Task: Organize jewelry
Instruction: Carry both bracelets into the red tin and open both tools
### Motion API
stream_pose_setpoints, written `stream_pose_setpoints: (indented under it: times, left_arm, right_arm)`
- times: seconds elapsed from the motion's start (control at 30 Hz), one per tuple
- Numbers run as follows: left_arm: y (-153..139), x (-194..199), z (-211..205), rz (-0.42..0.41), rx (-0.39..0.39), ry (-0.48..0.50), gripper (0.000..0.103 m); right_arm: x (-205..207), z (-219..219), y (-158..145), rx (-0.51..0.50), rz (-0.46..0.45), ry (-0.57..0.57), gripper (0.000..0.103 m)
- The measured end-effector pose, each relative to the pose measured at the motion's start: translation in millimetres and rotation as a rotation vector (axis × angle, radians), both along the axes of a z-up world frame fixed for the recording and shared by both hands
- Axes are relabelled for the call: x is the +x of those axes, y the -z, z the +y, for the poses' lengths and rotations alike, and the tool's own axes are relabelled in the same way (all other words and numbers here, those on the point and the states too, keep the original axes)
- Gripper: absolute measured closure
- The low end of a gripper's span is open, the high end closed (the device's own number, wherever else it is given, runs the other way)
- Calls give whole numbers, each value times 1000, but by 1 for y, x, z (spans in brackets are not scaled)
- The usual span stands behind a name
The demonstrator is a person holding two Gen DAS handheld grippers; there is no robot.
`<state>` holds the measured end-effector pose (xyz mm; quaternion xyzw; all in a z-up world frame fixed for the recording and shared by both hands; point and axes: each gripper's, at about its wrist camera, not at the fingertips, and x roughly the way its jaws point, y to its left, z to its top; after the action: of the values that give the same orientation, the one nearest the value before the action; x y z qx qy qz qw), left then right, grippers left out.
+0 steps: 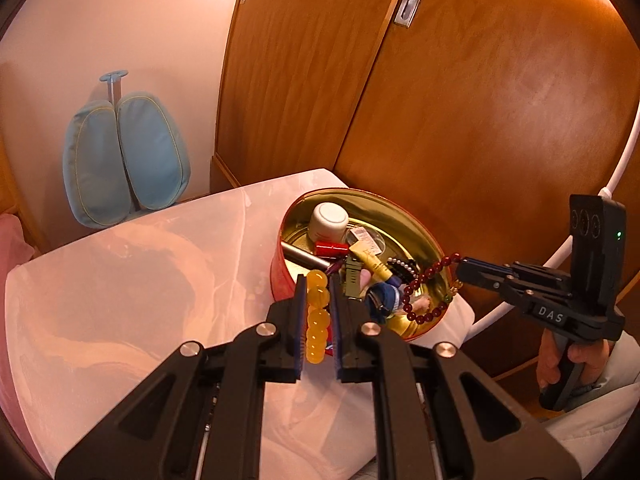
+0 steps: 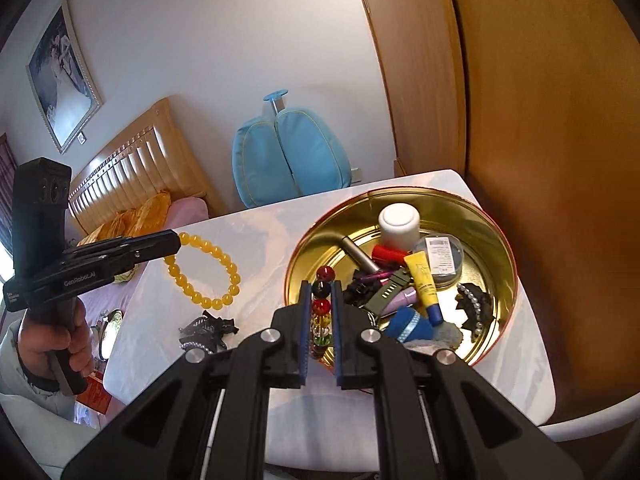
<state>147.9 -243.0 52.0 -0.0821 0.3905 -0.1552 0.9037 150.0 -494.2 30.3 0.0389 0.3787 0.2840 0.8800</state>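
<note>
Two black grippers each clench one bead bracelet above the round gold-lined tin (image 2: pixel 496 236) — left gripper (image 1: pixel 318 316) translucent yellow bracelet (image 1: pixel 318 318), right gripper (image 2: pixel 320 320) dark red bracelet (image 1: pixel 424 284).

my left gripper (image 1: pixel 318 292) points steeply down, jaws clamped tight on a string of beads. my right gripper (image 2: pixel 321 300) does likewise. a hand (image 1: pixel 576 356) grasps each handle.

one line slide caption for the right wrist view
Right gripper shut on a multicoloured bead bracelet above the round gold-lined tin; left gripper holds a yellow bead bracelet.
</note>
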Motion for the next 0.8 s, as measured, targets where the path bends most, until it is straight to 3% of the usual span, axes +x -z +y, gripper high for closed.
stream_pose_setpoints:
  times: [0.1,0.3,0.47,0.63,0.8]
  left_arm:
    - [4,4,-10,28,-14,-7,92]
    - [7,37,-23,34,38,41,92]
    - [12,65,-26,23,-1,104,92]
    - [36,96,-42,87,12,186,92]
    - [60,122,-57,145,19,248,92]
  right_arm:
    - [9,-13,7,12,27,11,93]
    - [34,-28,22,29,62,52,92]
    - [59,-10,43,-12,107,22,92]
    - [83,7,58,-1,154,17,92]
    - [108,21,84,-86,238,51,92]
